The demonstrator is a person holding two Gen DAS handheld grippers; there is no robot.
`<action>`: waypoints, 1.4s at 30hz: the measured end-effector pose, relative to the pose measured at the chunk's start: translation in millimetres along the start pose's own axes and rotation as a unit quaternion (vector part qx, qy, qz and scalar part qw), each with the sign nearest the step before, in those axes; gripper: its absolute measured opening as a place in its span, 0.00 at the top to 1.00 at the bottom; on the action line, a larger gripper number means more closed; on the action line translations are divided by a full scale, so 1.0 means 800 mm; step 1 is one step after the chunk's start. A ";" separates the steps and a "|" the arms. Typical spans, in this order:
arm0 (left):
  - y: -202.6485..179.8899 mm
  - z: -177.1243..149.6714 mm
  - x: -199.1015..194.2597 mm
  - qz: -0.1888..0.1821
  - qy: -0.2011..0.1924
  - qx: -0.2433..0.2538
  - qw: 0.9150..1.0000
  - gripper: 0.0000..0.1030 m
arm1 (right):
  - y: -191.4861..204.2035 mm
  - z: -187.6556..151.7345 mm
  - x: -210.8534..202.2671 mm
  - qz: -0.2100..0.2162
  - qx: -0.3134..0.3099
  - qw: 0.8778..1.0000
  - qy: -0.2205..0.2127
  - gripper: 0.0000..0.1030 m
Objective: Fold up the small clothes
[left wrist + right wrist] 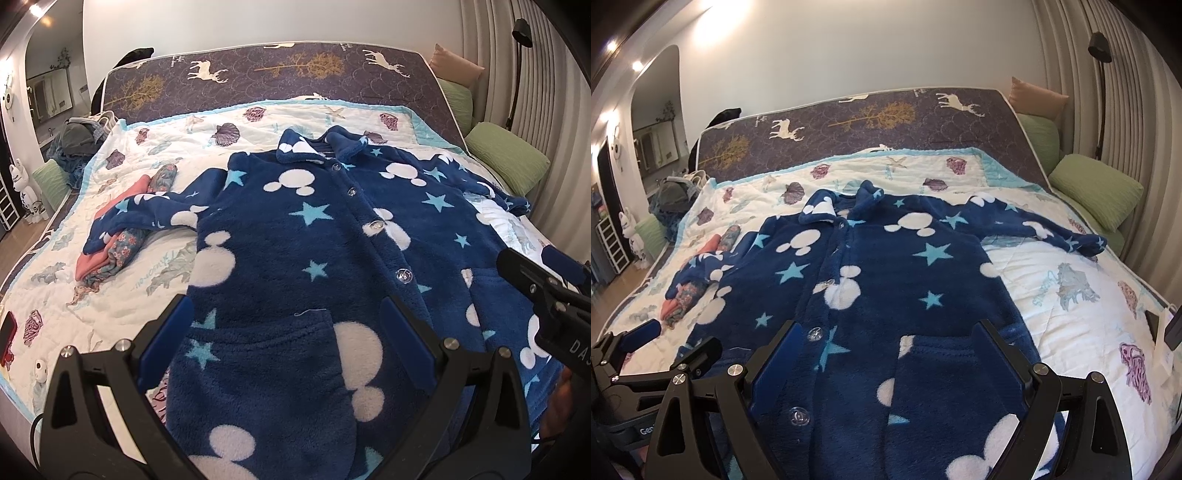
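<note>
We hold the left gripper [286, 334] and right gripper [886, 354] spread wide, grasping nothing, above the navy star-patterned fleece jacket [314, 236] lying flat, buttoned and wholly unfolded across the seashell-printed quilt [1071, 273] toward its near edge.

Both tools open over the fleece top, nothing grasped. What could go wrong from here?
1. The fleece top's left sleeve lies over the folded clothes; pulling it may drag them apart.
2. Thick pile: the left tool or right tool may pinch only one layer, or slip.
</note>
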State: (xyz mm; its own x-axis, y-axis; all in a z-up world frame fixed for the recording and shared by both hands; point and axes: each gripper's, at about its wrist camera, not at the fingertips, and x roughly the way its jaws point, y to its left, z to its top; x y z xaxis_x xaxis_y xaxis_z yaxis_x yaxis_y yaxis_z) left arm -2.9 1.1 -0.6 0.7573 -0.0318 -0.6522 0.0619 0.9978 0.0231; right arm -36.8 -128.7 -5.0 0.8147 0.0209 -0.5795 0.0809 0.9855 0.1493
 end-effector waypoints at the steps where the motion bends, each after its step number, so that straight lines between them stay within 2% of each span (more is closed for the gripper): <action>1: 0.003 0.000 0.000 -0.002 0.011 -0.002 1.000 0.02 | -0.001 0.000 0.001 0.002 0.003 1.000 0.003 0.08; 7: 0.007 0.001 0.000 -0.018 0.030 -0.020 0.999 0.02 | -0.001 0.002 0.001 -0.003 0.009 1.000 0.004 0.08; 14: 0.017 -0.001 0.004 0.016 0.031 0.005 0.999 0.02 | 0.011 0.003 0.002 -0.005 -0.009 1.000 0.002 0.08; 23: 0.037 0.001 0.008 0.018 0.022 -0.007 1.000 0.02 | 0.022 0.010 0.005 -0.006 -0.022 1.000 0.001 0.08; 26: 0.053 0.006 0.013 0.012 0.019 -0.021 1.000 0.02 | 0.028 0.013 0.005 -0.007 -0.034 0.999 -0.003 0.08; 28: 0.080 0.012 0.021 0.002 0.023 -0.055 0.998 0.02 | 0.034 0.015 0.005 -0.006 -0.042 0.999 -0.005 0.09; 31: 0.130 0.019 0.034 0.009 0.020 -0.112 0.993 0.02 | 0.040 0.022 0.010 0.002 -0.049 0.999 -0.002 0.09; 33: 0.170 0.025 0.047 0.030 0.016 -0.143 0.989 0.02 | 0.045 0.028 0.017 0.009 -0.052 0.999 0.001 0.09; 36: 0.215 0.032 0.071 0.055 0.028 -0.165 0.984 0.02 | 0.049 0.036 0.030 0.018 -0.051 0.998 0.010 0.08; 37: 0.238 0.034 0.085 0.060 0.032 -0.184 0.981 0.04 | 0.050 0.037 0.034 0.021 -0.050 0.998 0.013 0.09; 38: 0.251 0.034 0.097 0.053 0.036 -0.202 0.977 0.09 | 0.052 0.040 0.041 0.024 -0.048 0.998 0.017 0.09; 41: 0.305 0.037 0.135 0.036 0.030 -0.278 0.960 0.23 | 0.054 0.041 0.055 0.022 -0.049 0.998 0.023 0.09; 42: 0.320 0.038 0.151 0.033 0.032 -0.303 0.952 0.24 | 0.055 0.041 0.061 0.018 -0.051 0.998 0.026 0.08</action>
State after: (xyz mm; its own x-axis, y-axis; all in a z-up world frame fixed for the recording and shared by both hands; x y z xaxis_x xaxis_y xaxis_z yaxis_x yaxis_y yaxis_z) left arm 124.1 250.8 -50.0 0.7043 0.0158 -0.7097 -0.3848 0.8486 -0.3630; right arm 25.3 -90.1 -0.8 0.7854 0.0625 -0.6159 -0.0092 0.9960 0.0893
